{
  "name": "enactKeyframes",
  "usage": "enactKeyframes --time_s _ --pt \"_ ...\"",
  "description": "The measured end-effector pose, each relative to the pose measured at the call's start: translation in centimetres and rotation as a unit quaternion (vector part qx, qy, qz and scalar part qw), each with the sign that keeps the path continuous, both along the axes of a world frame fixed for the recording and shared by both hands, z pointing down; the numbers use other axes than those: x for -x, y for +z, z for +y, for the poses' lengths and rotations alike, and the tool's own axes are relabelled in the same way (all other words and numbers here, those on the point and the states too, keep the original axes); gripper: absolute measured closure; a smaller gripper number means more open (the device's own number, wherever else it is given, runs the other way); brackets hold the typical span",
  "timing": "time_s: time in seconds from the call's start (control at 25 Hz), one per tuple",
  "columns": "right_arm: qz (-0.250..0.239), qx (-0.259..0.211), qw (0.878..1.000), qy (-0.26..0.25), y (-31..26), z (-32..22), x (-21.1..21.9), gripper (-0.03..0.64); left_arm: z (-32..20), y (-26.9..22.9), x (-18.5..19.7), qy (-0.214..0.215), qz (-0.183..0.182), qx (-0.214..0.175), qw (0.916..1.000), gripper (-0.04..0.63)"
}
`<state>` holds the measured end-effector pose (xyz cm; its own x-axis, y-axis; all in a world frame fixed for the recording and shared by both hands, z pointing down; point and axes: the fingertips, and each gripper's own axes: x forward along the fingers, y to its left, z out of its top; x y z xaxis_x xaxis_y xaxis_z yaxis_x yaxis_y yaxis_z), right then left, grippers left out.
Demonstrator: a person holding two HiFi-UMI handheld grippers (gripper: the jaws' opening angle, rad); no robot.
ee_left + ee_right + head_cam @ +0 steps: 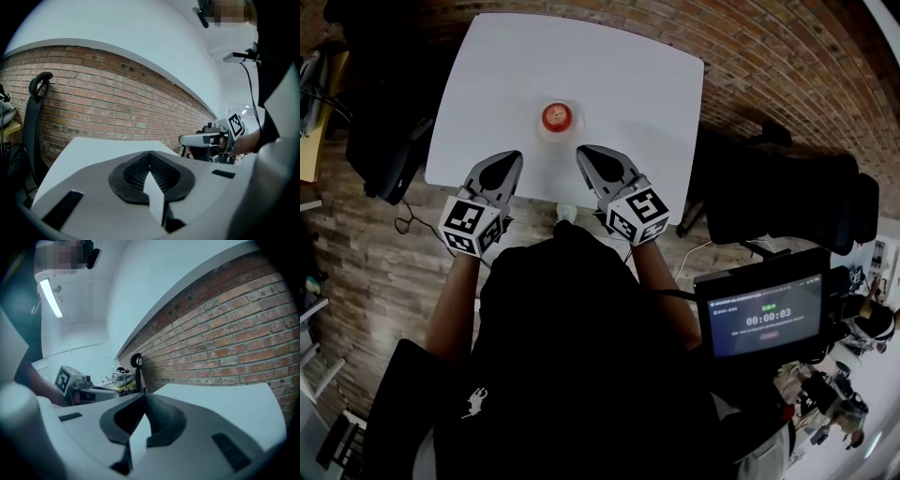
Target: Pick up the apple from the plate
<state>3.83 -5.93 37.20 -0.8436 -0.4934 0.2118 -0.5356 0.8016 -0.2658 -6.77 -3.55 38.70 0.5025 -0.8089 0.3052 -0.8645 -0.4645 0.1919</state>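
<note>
Two grippers sit low at the desk (628, 84) edge: left gripper (508, 161) and right gripper (589, 155), each with fingers pressed together on nothing. The apple (560, 116) rests on its plate (542, 127), upper centre of the head view. We should spread one pair before reaching, then close across its middle. It looks round, with no long axis, and its stem is too small to tell.

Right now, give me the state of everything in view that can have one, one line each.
apple: sitting on the plate, not held.
plate: flat on the table, carrying the apple.
left gripper: shut, empty, over the table's near edge.
right gripper: shut, empty, short of the plate.
screen: lit, showing a timer.
</note>
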Motion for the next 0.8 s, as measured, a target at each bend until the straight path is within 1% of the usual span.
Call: enactKeyframes --time_s 0.12,0.44,0.56,0.68,0.8 --pt "0.003 0.005 1.000 -0.006 0.2 -1.5 -0.6 0.614 -1.6 0.2 -0.4 -0.008 0.003 0.004 1.0000 0.589" --pt "-0.002 0.021 0.999 -0.035 1.3 -5.0 -1.1 0.614 -4.7 1.0 -1.2 -0.038 -0.009 0.009 0.9992 0.589" --pt "-0.015 0.030 0.998 -0.043 1.6 -5.8 -1.4 0.614 -5.1 1.8 -1.8 -0.044 -0.013 0.019 0.9987 0.589" --pt "-0.013 0.026 0.998 -0.052 1.8 -6.5 -1.5 0.614 -5.5 1.5 -2.2 -0.045 -0.017 0.018 0.9987 0.589" --pt "-0.012 0.024 0.998 -0.056 1.8 -6.4 -1.4 0.614 -4.9 1.4 -2.4 -0.048 -0.020 0.026 0.9983 0.589"
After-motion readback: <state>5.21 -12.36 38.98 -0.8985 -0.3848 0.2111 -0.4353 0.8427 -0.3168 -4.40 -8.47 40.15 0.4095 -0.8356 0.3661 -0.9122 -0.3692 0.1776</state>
